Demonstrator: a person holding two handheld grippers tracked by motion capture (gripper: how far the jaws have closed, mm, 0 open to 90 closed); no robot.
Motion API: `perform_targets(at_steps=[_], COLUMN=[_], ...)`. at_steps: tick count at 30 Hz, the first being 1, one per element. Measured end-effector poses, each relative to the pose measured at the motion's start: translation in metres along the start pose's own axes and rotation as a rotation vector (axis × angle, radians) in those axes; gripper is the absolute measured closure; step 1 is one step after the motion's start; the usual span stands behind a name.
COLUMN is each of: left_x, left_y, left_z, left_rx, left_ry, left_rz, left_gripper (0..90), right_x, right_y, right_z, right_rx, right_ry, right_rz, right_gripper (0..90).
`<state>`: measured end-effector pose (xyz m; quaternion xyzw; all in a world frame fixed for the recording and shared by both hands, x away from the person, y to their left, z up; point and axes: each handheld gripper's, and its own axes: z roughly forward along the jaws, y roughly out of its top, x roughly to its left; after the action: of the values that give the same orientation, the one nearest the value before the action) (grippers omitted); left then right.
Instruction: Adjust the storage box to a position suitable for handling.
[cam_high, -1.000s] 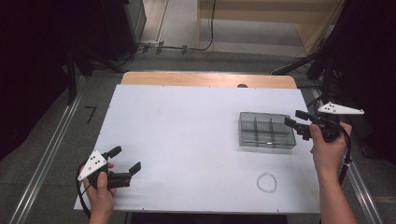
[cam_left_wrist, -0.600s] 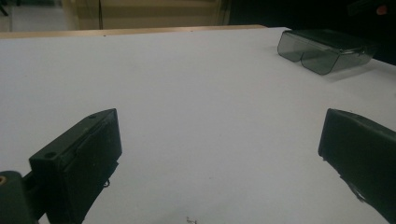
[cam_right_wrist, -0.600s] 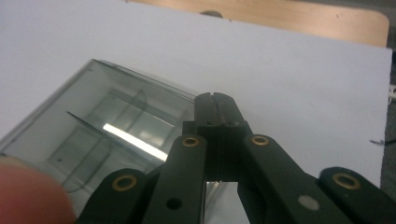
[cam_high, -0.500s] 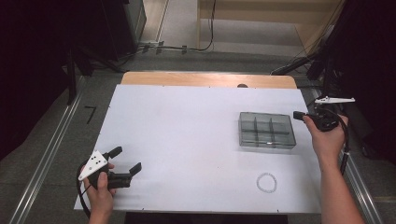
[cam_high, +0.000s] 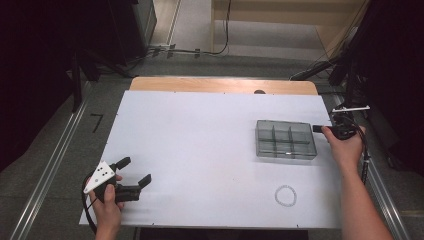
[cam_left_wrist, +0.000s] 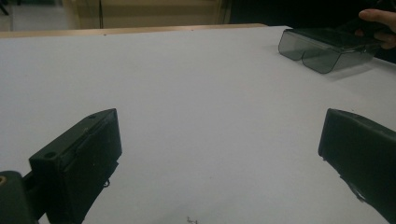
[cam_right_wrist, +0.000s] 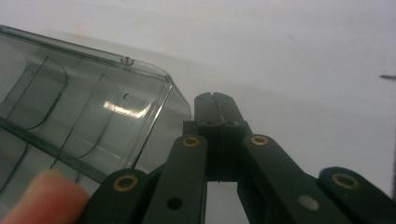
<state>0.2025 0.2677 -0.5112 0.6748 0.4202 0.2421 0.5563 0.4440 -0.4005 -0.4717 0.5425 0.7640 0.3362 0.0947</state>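
Note:
A smoky clear plastic compartment box (cam_high: 286, 140) sits on the white table top (cam_high: 210, 130) at the right. My right gripper (cam_high: 316, 128) is just off the box's right edge, held level and shut. In the right gripper view the two jaws meet with nothing between them (cam_right_wrist: 214, 100), beside a rounded corner of the box (cam_right_wrist: 79, 107); a fingertip (cam_right_wrist: 42, 198) shows at the bottom left. My left gripper (cam_high: 136, 170) rests near the table's front left corner, open wide and empty. In the left gripper view, the gripper (cam_left_wrist: 219, 140) faces bare table, with the box (cam_left_wrist: 327, 46) far off.
A thin white ring (cam_high: 285, 195) lies on the table near the front right, below the box. A wooden strip (cam_high: 225, 85) runs along the far edge. Dark equipment and cables stand on the floor around the table.
My right gripper has gone from open to shut and drawn slightly right of the box's edge. The left gripper has stayed in place, open.

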Motion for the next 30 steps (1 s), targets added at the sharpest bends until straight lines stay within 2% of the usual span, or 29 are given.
perform_targets(at_steps=[4, 8, 10, 18, 26, 30], left_x=[0.000, 0.000, 0.000, 0.000, 0.000, 0.000], left_y=[0.000, 0.000, 0.000, 0.000, 0.000, 0.000], left_z=[0.000, 0.000, 0.000, -0.001, 0.000, 0.000], left_rx=[-0.008, -0.008, -0.009, -0.016, -0.012, -0.013], left_ry=[-0.005, -0.006, -0.009, -0.019, -0.016, -0.018], left_rz=[-0.001, 0.000, -0.003, 0.004, -0.003, -0.003], left_gripper=[0.0, 0.0, 0.0, 0.0, 0.0, 0.0], right_x=[0.002, 0.004, 0.004, 0.004, 0.018, 0.024], right_y=[-0.002, -0.001, 0.000, -0.003, 0.001, 0.002], right_z=[0.005, 0.008, 0.009, 0.013, 0.020, 0.024], right_rx=[0.026, 0.025, 0.022, 0.012, 0.012, 0.021], right_ry=[0.020, 0.040, 0.032, 0.057, 0.117, 0.128], right_rz=[-0.024, -0.045, -0.046, -0.038, -0.099, -0.128], right_gripper=[88.3, 88.3, 88.3, 88.4, 88.4, 88.4])
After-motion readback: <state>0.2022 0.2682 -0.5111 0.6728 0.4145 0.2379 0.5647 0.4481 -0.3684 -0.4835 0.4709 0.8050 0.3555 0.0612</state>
